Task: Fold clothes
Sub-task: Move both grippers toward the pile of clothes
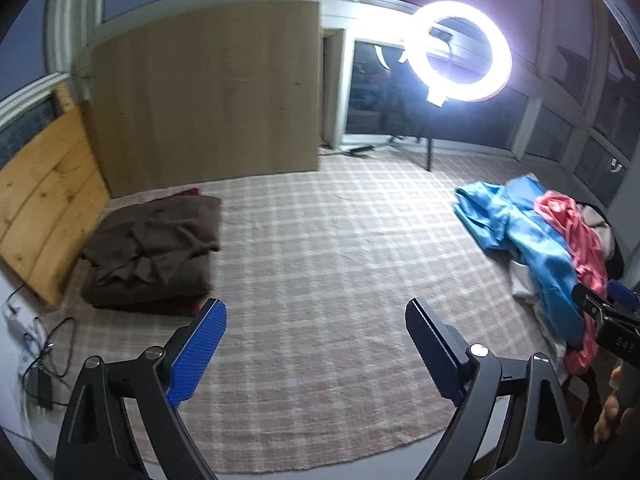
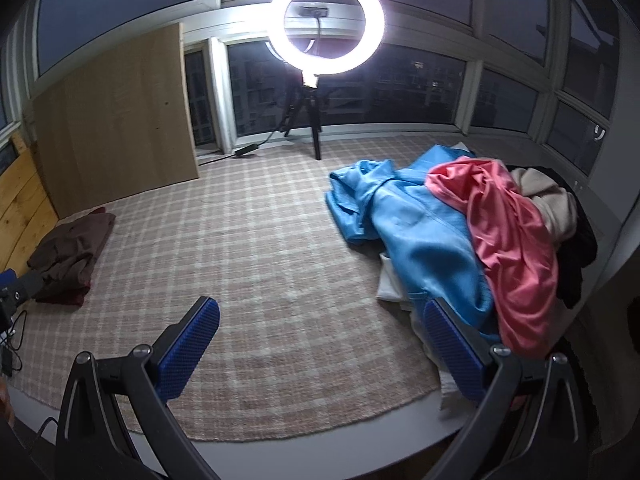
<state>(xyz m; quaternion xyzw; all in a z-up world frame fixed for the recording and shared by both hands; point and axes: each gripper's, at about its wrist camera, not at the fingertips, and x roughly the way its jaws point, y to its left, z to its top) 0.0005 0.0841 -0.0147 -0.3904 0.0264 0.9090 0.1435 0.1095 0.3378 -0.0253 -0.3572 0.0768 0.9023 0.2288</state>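
A pile of unfolded clothes lies on the right of the plaid rug: a blue satin garment (image 2: 420, 236), a pink garment (image 2: 508, 240), a beige one (image 2: 548, 196), a black one (image 2: 576, 256) and something white (image 2: 390, 284) under them. The blue garment (image 1: 532, 240) and the pink one (image 1: 576, 232) also show in the left wrist view. A folded brown garment (image 1: 152, 248) lies at the left on something dark red, also in the right wrist view (image 2: 72, 252). My left gripper (image 1: 316, 312) is open and empty above the rug. My right gripper (image 2: 320, 312) is open and empty, its right finger (image 2: 452, 344) next to the blue garment.
The plaid rug (image 1: 320, 248) covers the floor. A lit ring light (image 2: 326, 22) on a tripod stands at the back by the windows. A wooden board (image 1: 208, 92) and a pine panel (image 1: 44, 204) lean at the left. Cables and a power strip (image 1: 36, 356) lie at the left edge.
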